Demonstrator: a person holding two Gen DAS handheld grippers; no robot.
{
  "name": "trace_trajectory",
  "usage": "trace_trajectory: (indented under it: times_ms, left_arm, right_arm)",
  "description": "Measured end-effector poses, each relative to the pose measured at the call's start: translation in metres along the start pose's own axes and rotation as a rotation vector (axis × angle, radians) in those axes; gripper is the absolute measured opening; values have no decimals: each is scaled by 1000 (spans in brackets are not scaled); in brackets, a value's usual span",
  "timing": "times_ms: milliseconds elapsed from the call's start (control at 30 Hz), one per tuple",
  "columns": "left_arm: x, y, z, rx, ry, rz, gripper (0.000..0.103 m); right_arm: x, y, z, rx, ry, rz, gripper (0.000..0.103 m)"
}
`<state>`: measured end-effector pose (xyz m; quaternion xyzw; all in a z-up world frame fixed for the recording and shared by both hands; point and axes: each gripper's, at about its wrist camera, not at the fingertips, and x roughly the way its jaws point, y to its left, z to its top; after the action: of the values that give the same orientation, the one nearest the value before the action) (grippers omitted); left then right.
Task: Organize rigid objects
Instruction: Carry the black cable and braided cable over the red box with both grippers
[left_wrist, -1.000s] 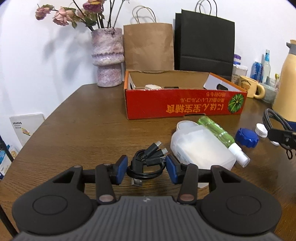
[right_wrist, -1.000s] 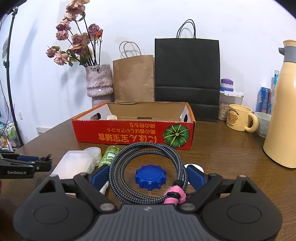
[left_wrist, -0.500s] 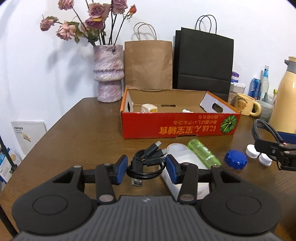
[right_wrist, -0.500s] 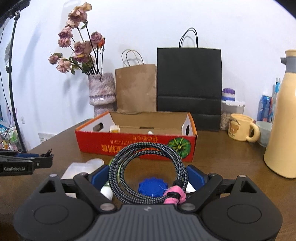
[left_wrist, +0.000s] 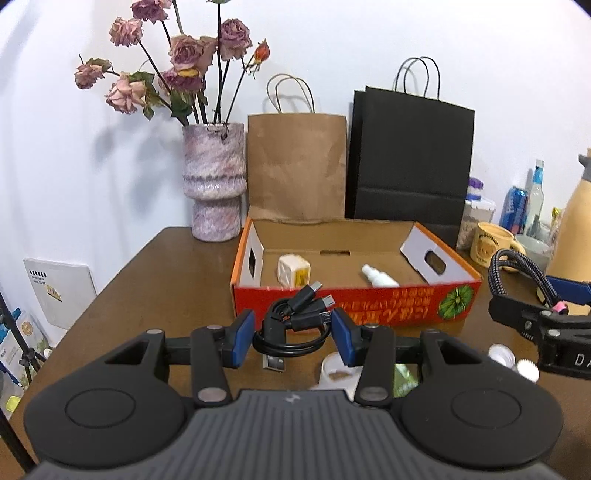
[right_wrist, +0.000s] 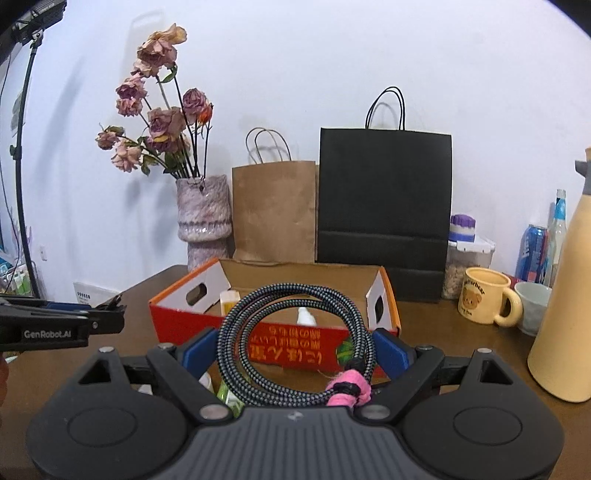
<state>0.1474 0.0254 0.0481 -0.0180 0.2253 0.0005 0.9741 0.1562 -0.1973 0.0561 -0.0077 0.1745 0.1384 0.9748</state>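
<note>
Along the desk's (left_wrist: 140, 280) far edge, against the wall, stand a marbled vase of dried roses (left_wrist: 216, 184), a brown paper bag (left_wrist: 297, 166) and a black paper bag (left_wrist: 410, 162); toward the far right corner are a yellow bear mug (right_wrist: 487, 297), a grey bowl (right_wrist: 533, 306), cans and bottles, and a tall cream flask (right_wrist: 565, 295). The red cardboard box (left_wrist: 354, 280) sits open in the middle of the desk, directly ahead of both grippers, with a small cream-and-yellow block (left_wrist: 293, 271) and a white spray bottle (left_wrist: 378, 277) lying inside. Between the box and the near edge, white caps (left_wrist: 511, 363) and a white container (left_wrist: 334, 371) rest on the wood, partly hidden by the fingers.

The left gripper (left_wrist: 293, 334) is narrowed on a bundle of black USB cable (left_wrist: 295, 323), its blue pads pressing the coil from both sides, plugs fanning out above. The right gripper (right_wrist: 295, 350) stands wide, clamping a large braided cable coil (right_wrist: 295, 343) bound with a pink tie (right_wrist: 349, 387).

Compared with a second ago, both grippers have risen with their cables: the box interior now shows more fully, and the blue lid and green bottle have dropped mostly out of sight beneath the fingers
</note>
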Motion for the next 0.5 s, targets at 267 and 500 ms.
trace_trajectory:
  times_ms: [267,500]
  left_arm:
    - [14,-3,26,-47,-46,25,46]
    - [31,-6,41,-73,-55,40,46]
  right_arm:
    - [23,0,23,21,-19,-28,89]
    - [43,-5,37,37,-32,-51,89]
